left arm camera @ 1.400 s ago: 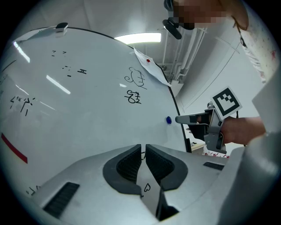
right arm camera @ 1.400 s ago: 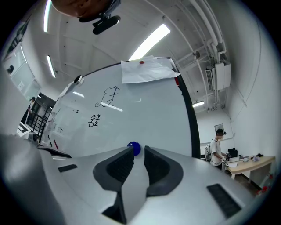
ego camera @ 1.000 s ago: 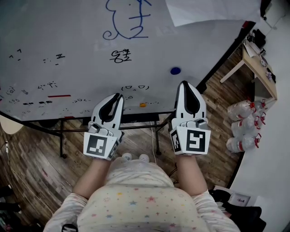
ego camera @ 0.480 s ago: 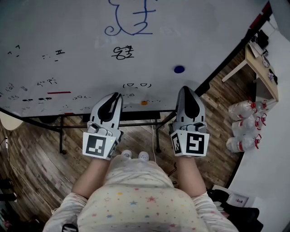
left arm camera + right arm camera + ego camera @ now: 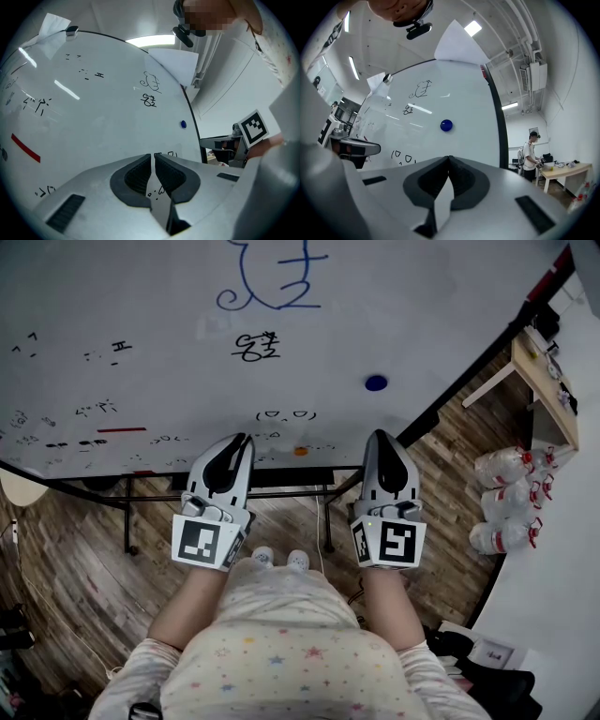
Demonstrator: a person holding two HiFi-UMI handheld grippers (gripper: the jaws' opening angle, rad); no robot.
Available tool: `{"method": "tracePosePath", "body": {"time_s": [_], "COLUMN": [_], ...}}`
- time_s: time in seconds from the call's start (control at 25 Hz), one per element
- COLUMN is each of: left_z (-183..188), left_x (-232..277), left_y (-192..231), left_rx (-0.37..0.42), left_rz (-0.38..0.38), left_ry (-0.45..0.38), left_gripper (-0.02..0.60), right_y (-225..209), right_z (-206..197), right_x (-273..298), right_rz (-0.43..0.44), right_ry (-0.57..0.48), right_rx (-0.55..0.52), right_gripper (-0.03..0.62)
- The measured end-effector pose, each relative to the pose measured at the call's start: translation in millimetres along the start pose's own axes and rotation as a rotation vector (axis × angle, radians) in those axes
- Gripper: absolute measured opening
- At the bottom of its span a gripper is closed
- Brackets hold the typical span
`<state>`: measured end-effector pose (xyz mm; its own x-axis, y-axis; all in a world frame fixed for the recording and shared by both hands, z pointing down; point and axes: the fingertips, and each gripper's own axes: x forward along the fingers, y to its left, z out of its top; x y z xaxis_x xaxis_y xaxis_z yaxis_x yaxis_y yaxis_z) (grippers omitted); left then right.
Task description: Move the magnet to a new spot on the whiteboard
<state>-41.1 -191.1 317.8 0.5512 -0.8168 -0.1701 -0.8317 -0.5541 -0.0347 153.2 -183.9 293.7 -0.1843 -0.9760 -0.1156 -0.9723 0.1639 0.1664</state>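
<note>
Indoor room with a wood floor (image 5: pixel 75 568). A large whiteboard (image 5: pixel 141 296) on a dark stand fills the upper part of the head view; a table (image 5: pixel 544 381) and a cluster of bottles (image 5: pixel 502 498) stand off to the right.

Task item: the magnet (image 5: pixel 376 382), a small blue disc, sits on the board's right part, on bare white surface near the dark right edge. It lies below and right of the blue drawing (image 5: pixel 272 277) and above a small orange dot (image 5: pixel 300 451). Nothing touches it.

Right gripper (image 5: pixel 380 435): it is the nearer of the two and points up at the board, directly below the magnet but apart from it. In the right gripper view the magnet (image 5: pixel 446 125) shows straight ahead above the jaw tips, on line with them. The jaws are closed tip to tip, with nothing between them.

Left gripper (image 5: pixel 246 437): held level with the right one, further left and well apart from the magnet. In the left gripper view its jaws are all but together, showing only a thin slit, and are empty.

Other: black scribbles and a red dash (image 5: pixel 122 430) on the board's left part; a paper sheet (image 5: pixel 459 44) at its top edge; a person (image 5: pixel 530 154) stands far off by a table in the right gripper view.

Assessment: the task is at its start. The magnet is not yet gripped or moved. Remaining, in my judgement: open the right jaws, close the distance, take the disc by its rim, pull it off, and set it on another bare spot.
</note>
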Motion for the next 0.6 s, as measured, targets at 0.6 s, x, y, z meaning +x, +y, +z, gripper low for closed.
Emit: {"method": "tracePosePath", "body": {"time_s": [0.6], "left_z": [-14.2], "left_x": [-6.5], "left_y": [-2.4], "left_rx": [-0.02], "left_rz": [-0.016], "left_ry": [0.014], "left_gripper": [0.034], "right_y": [4.2], "right_z": [-21.6], "right_x": [-9.8], "right_rz": [0.004], "right_ry": [0.036], "right_rx": [0.009], "right_gripper": [0.002]}}
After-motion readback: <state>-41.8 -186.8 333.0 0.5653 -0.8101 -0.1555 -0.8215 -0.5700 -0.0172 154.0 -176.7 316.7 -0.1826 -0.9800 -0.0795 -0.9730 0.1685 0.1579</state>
